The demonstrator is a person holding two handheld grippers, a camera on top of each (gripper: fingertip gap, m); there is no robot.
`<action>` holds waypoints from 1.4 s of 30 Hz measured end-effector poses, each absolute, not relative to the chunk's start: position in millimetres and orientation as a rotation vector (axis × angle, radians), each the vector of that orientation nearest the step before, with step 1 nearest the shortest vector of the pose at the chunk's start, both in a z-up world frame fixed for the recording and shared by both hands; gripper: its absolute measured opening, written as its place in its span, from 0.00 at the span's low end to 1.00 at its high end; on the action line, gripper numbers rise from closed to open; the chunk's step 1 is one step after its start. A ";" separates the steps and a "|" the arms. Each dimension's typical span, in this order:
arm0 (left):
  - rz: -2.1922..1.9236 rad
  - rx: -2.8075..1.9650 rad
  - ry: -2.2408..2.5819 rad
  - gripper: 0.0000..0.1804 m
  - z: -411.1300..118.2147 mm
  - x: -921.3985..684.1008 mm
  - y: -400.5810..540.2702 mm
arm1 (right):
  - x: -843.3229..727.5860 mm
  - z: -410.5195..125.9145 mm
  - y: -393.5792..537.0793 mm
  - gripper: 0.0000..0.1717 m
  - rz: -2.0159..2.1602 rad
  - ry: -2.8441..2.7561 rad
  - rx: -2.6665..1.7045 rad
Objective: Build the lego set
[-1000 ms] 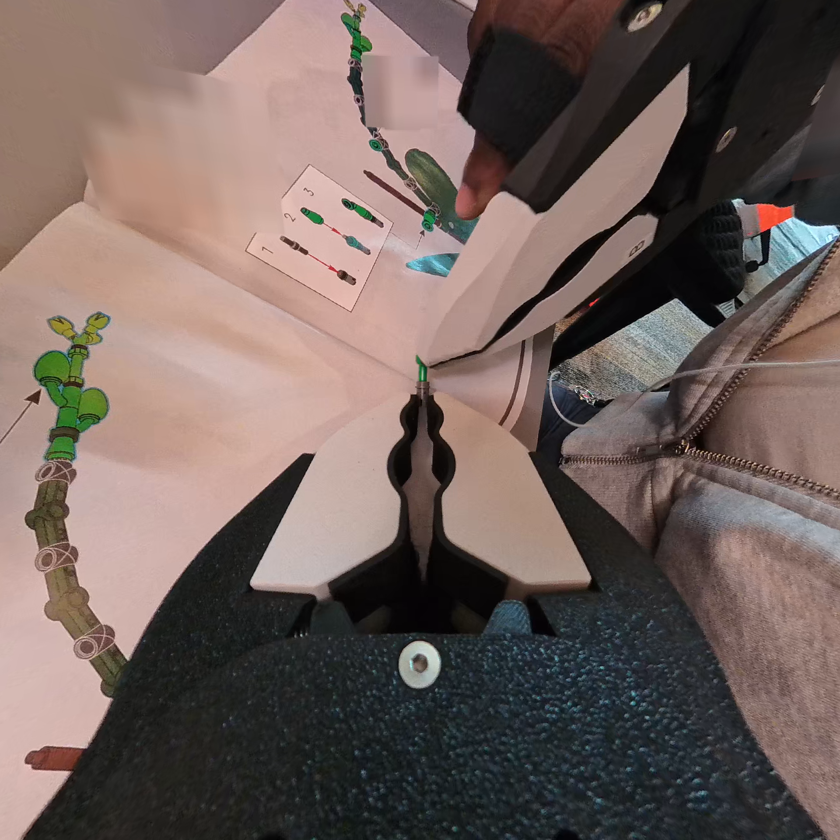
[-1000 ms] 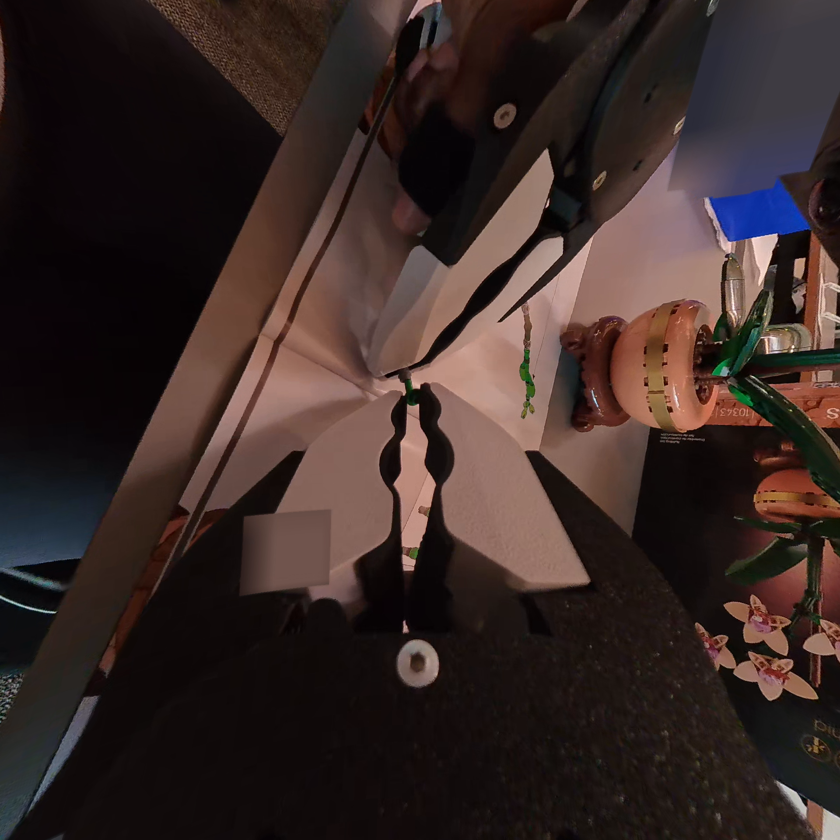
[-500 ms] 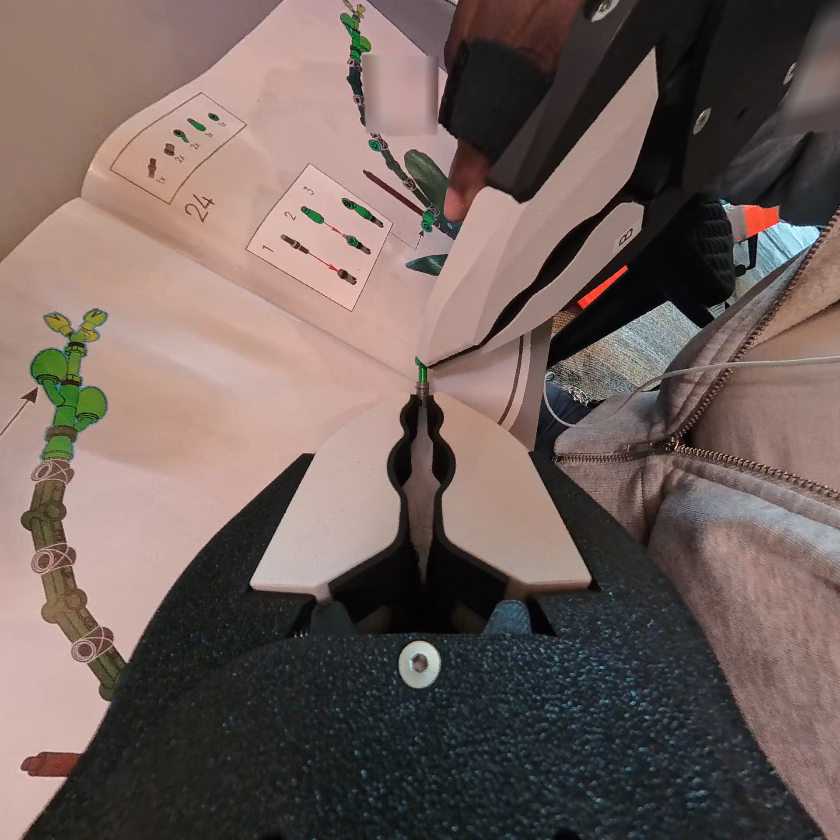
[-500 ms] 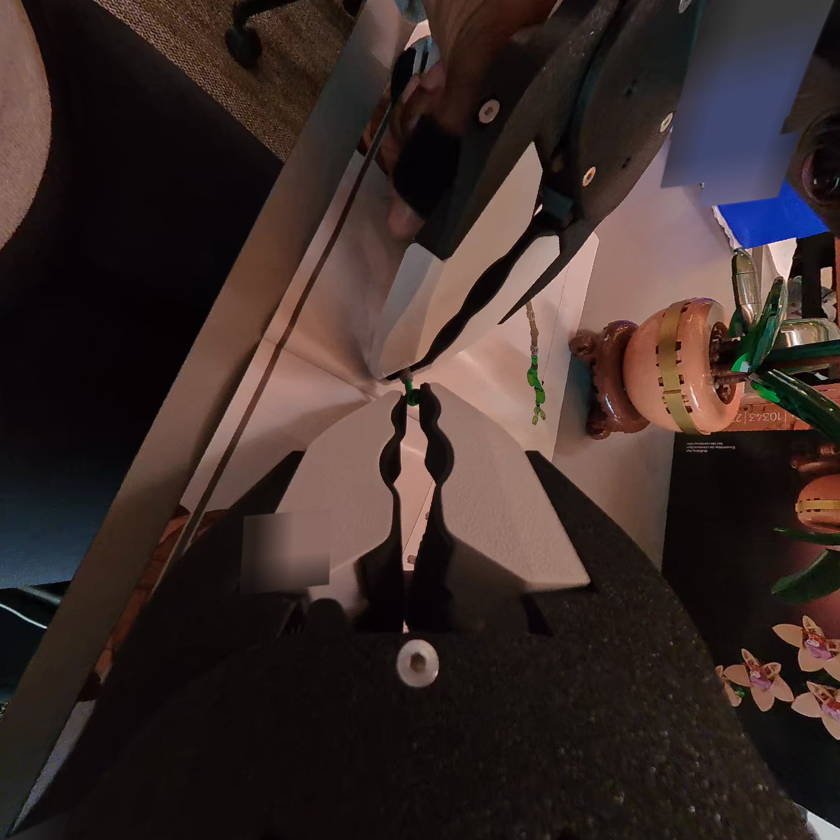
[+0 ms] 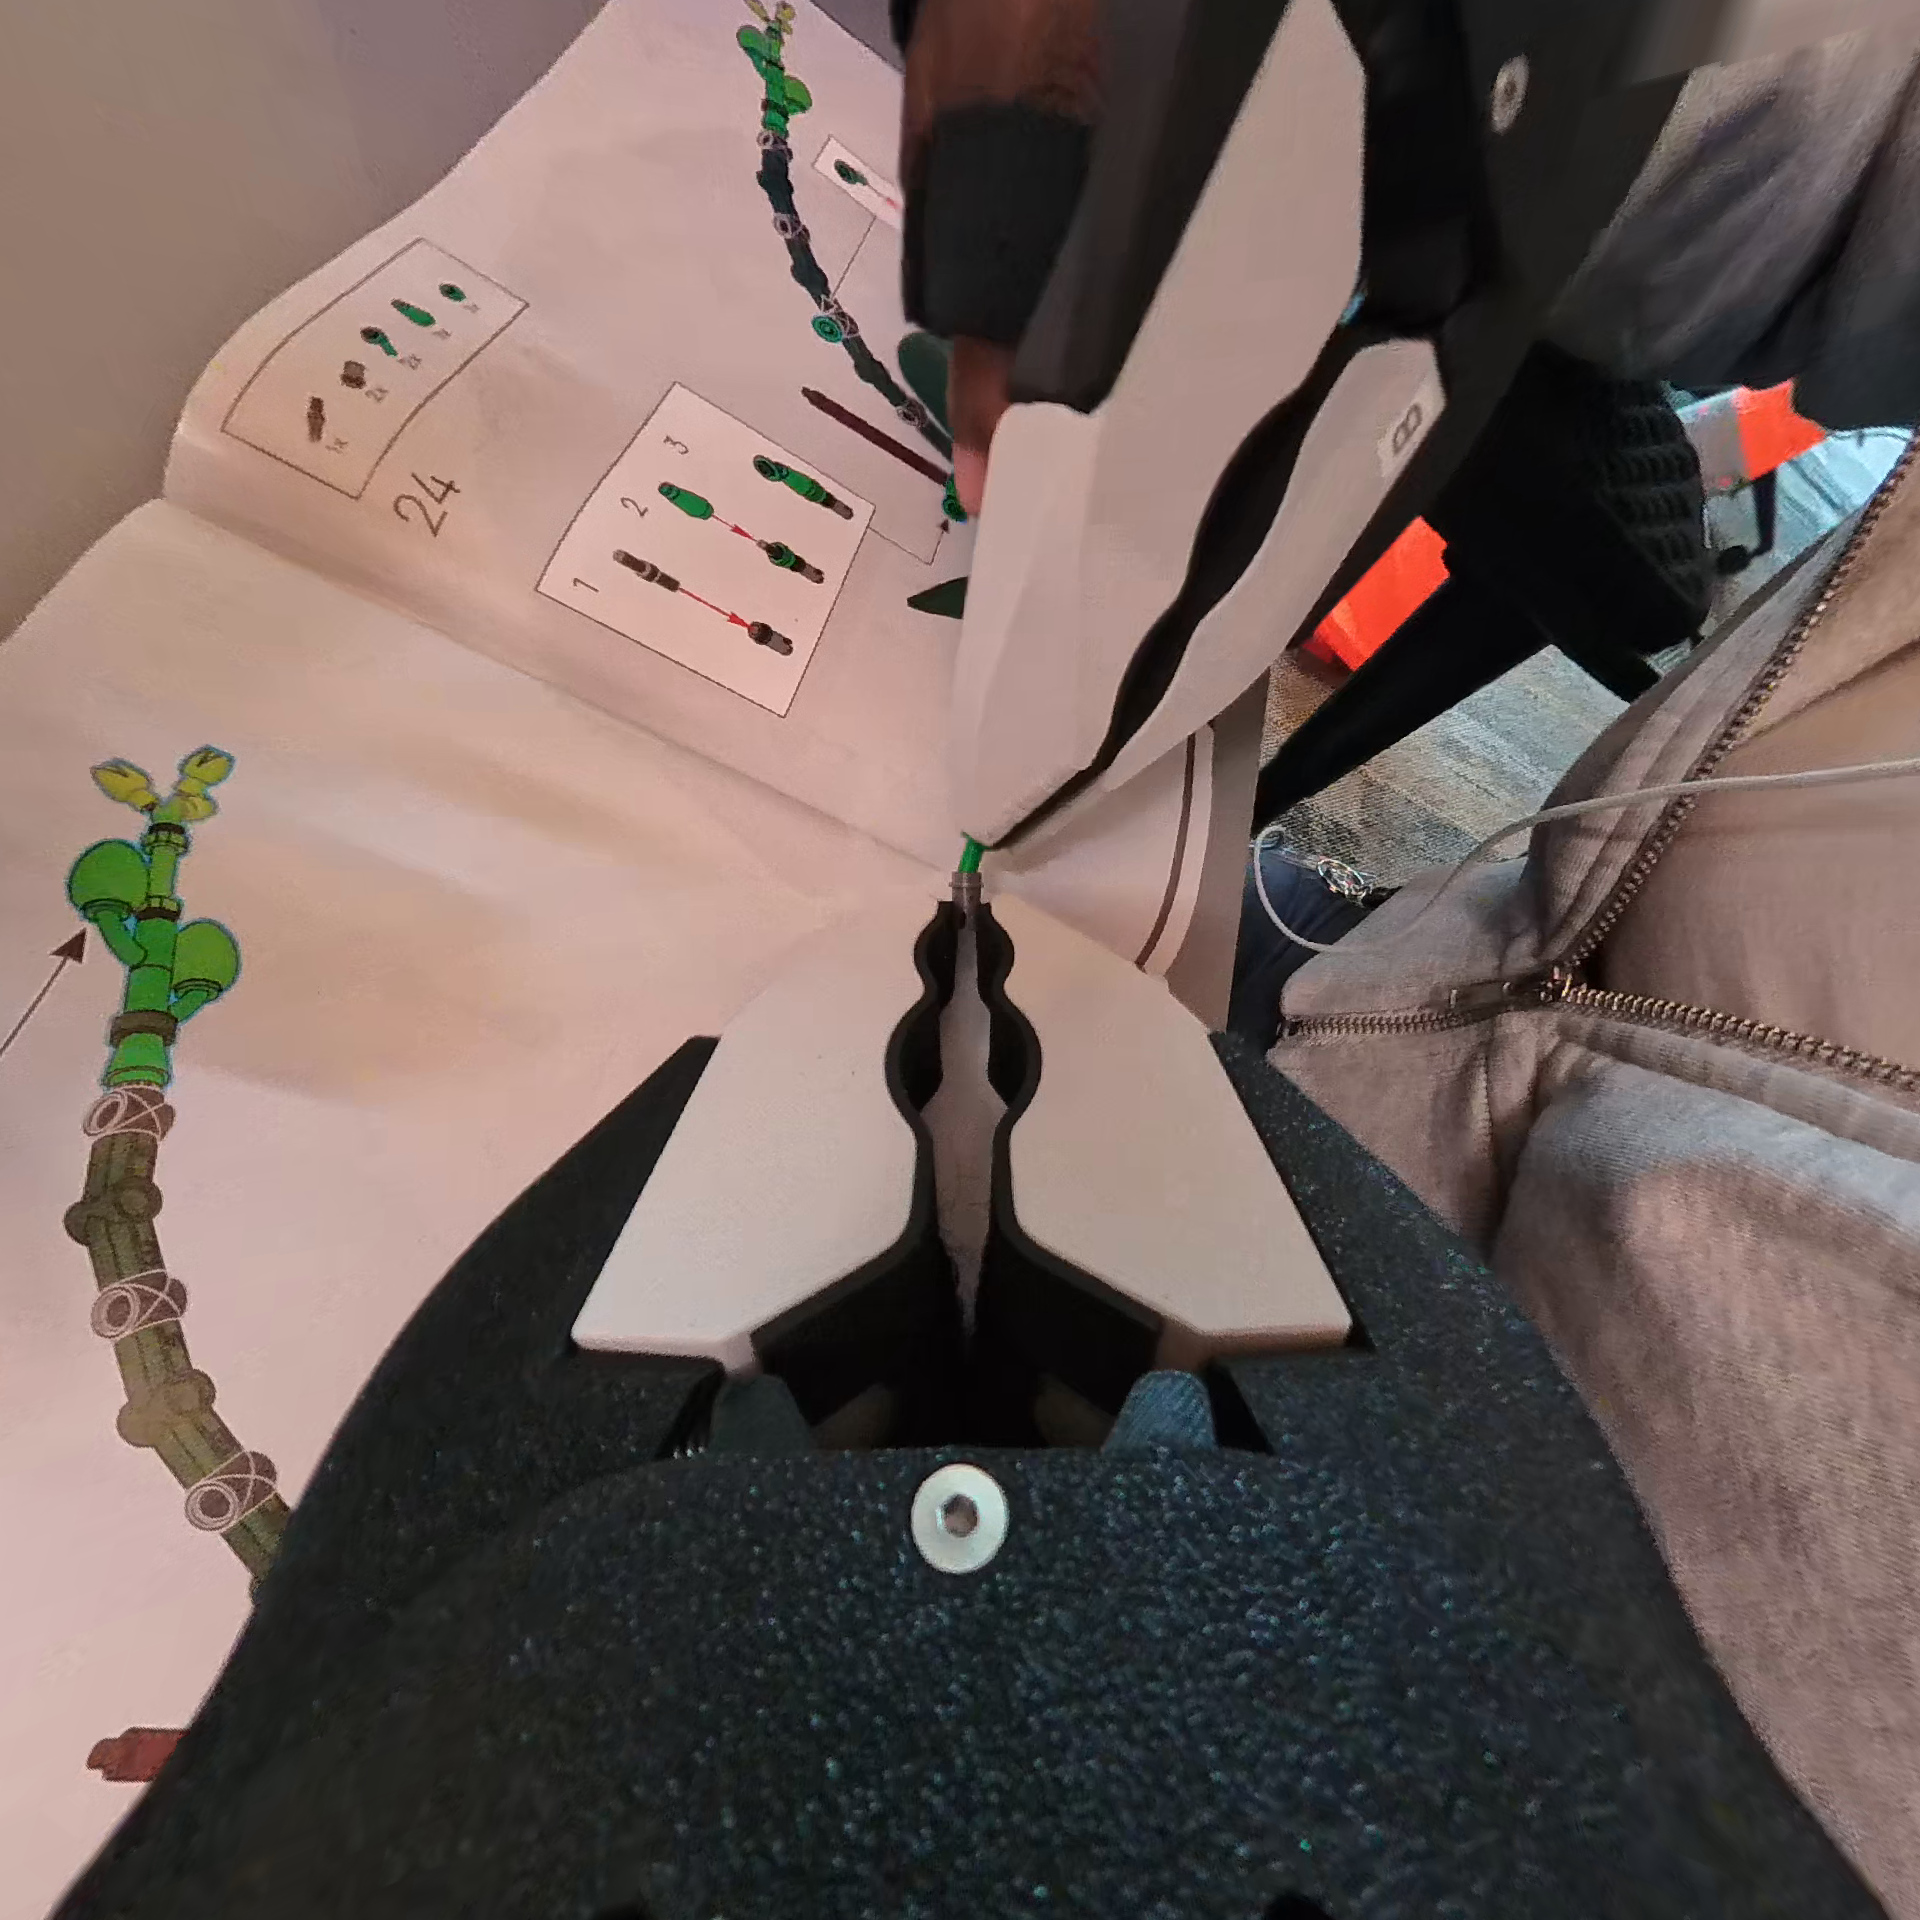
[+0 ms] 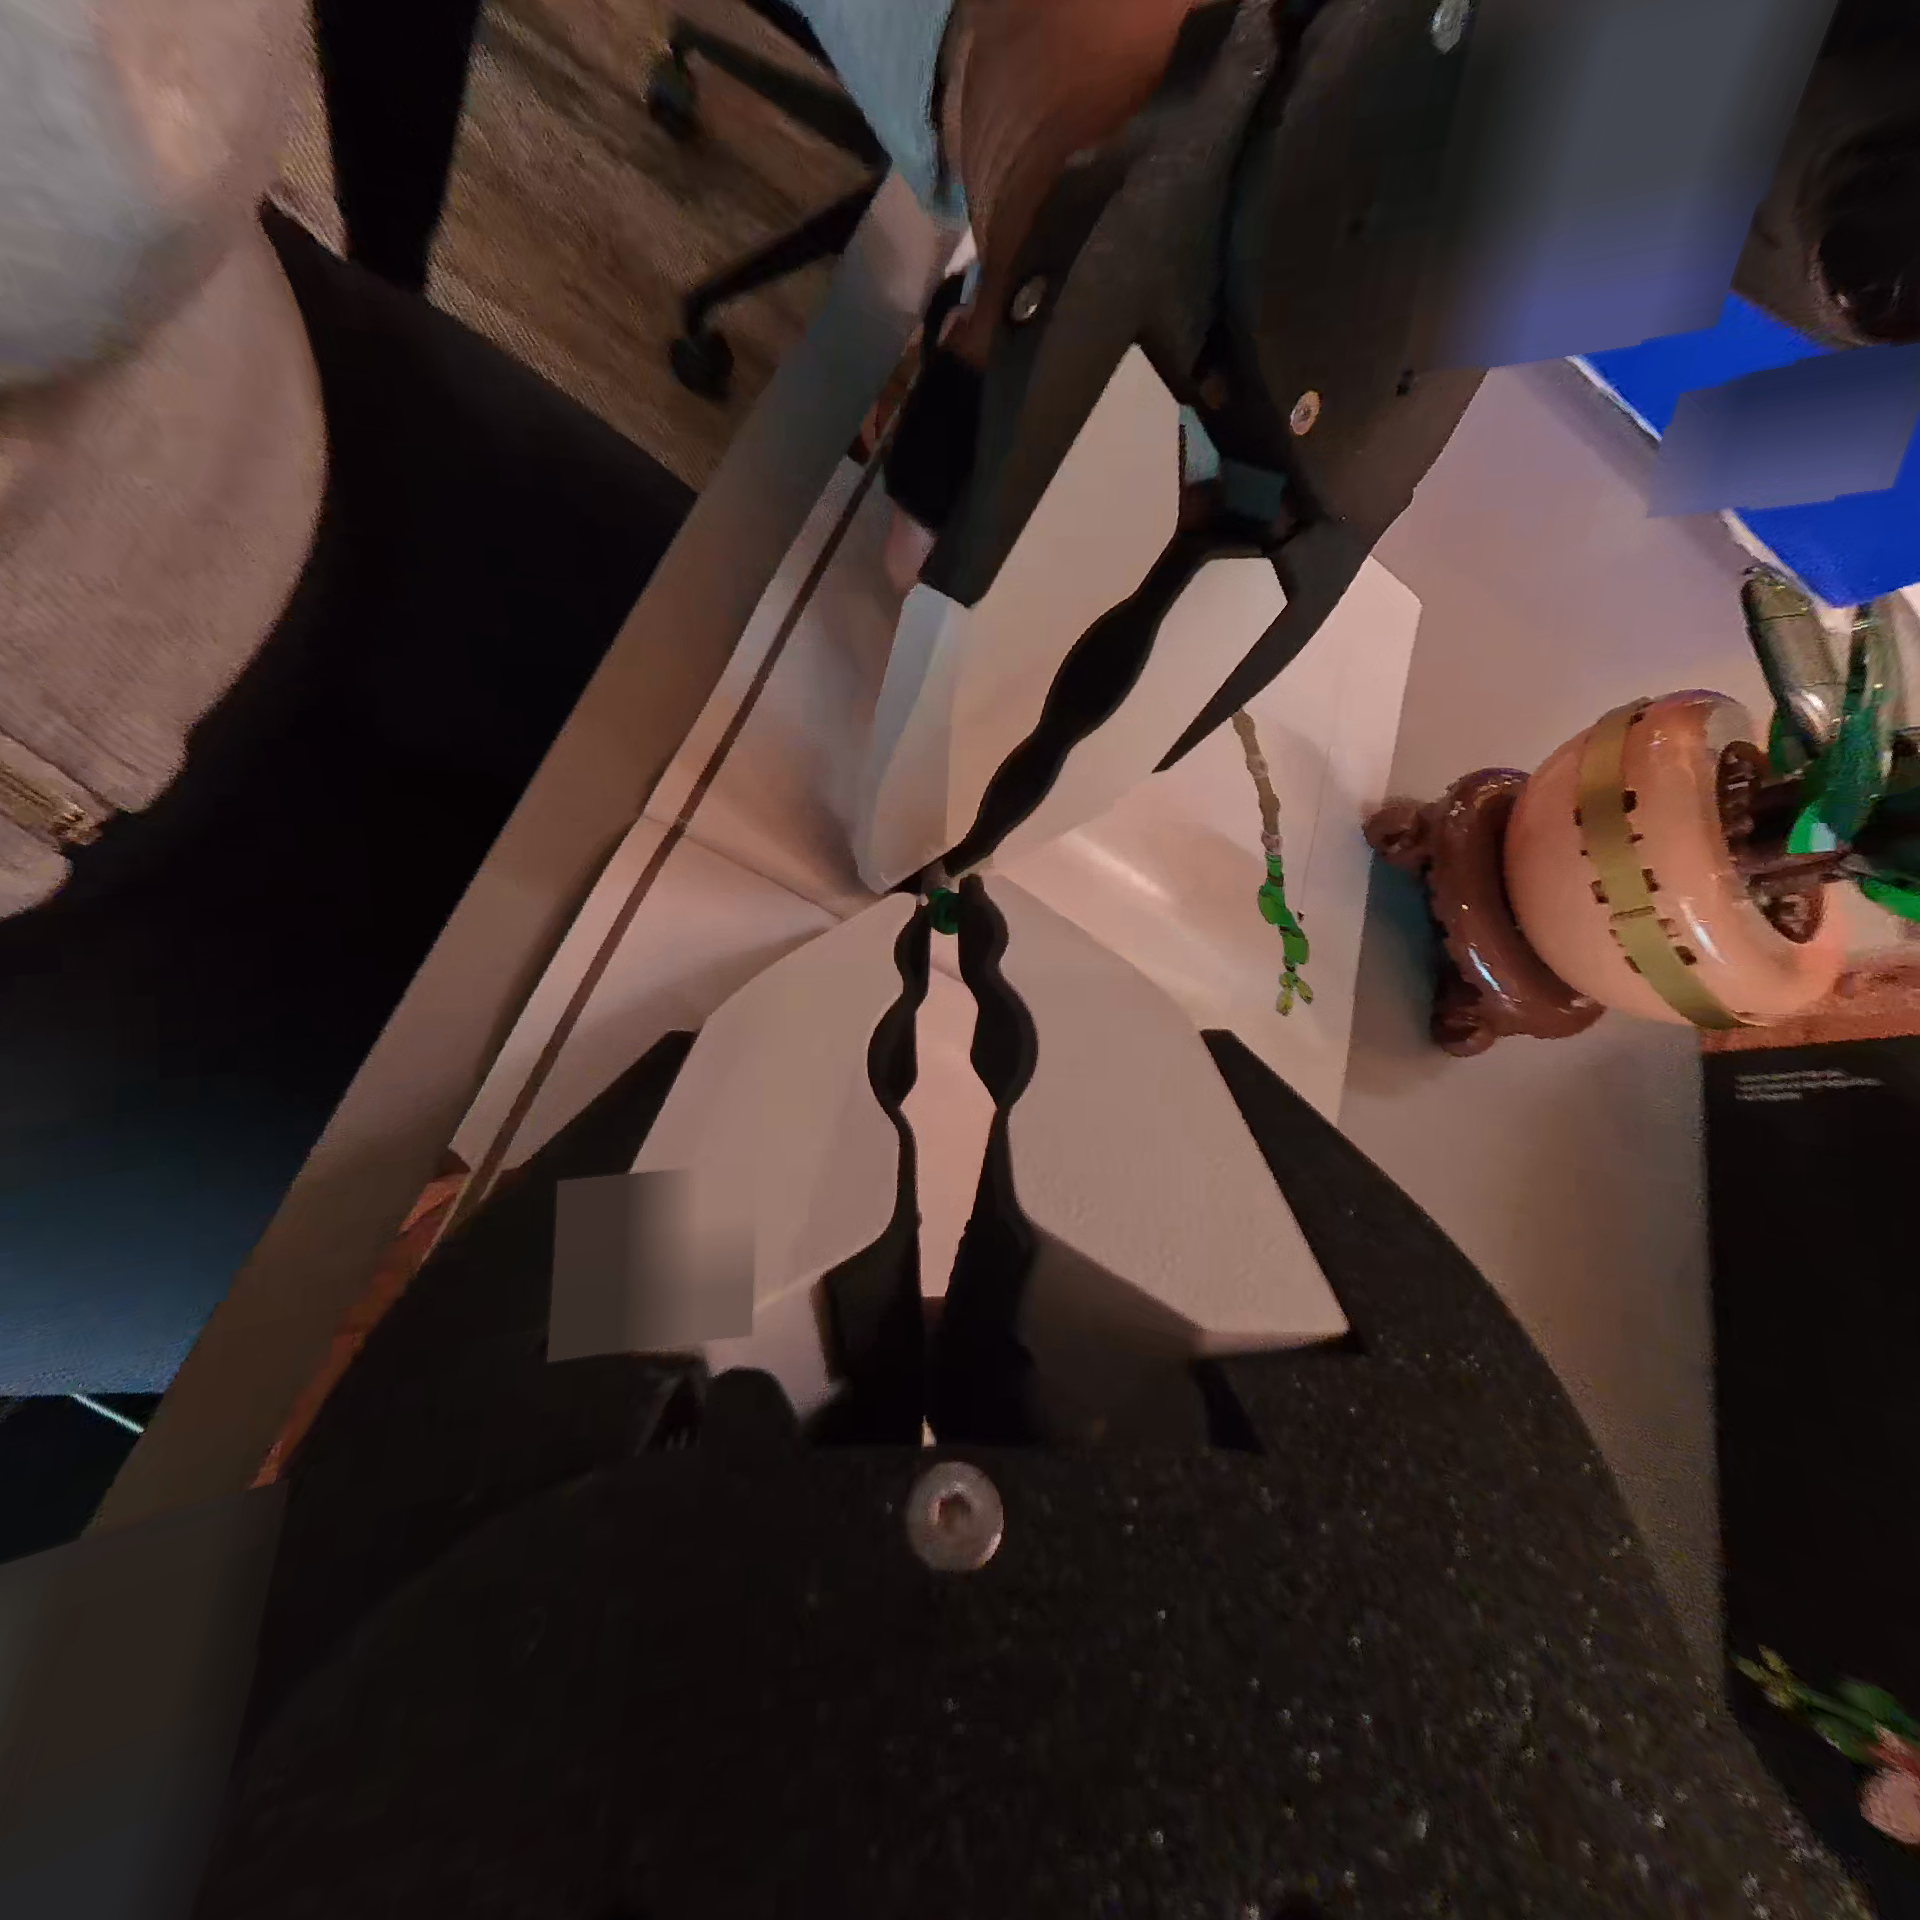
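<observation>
Left gripper (image 5: 964, 914): fingertips pressed together on a small grey pin (image 5: 966, 889), which projects just past the tips. Right gripper (image 6: 943, 906): fingertips pinching a small green piece (image 6: 943, 910). The two grippers meet tip to tip, and the green piece (image 5: 972, 854) sits end-on against the grey pin; judged, each part is held by its far end so that the joining ends stay exposed and in line. Both hover just above an open instruction booklet (image 5: 436, 790) that lies on the tabletop (image 6: 1538, 1143) close to its near edge, beside the person's grey zipped jacket (image 5: 1662, 1195). Toward the tabletop's right side a brick-built round pink pot (image 6: 1631, 883) with green leaves lies next to a black box (image 6: 1808, 1299).
</observation>
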State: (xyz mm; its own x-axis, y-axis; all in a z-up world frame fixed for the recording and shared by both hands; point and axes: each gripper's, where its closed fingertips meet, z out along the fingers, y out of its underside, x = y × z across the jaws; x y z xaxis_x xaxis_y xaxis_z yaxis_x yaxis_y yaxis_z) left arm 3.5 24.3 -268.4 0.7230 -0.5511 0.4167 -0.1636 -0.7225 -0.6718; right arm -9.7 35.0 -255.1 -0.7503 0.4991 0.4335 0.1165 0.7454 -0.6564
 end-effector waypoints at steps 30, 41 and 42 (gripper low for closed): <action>-0.836 -2.306 0.559 0.02 -269.1 4.4 24.2 | -9.8 -258.9 49.0 0.03 1.151 -2.376 -0.778; -0.779 -2.344 0.549 0.02 -267.8 -14.9 12.8 | -18.2 -266.5 37.3 0.12 1.040 -2.664 -0.480; -0.776 -2.348 0.558 0.02 -269.6 -13.6 12.1 | -17.9 -266.5 37.5 0.12 0.997 -2.687 -0.426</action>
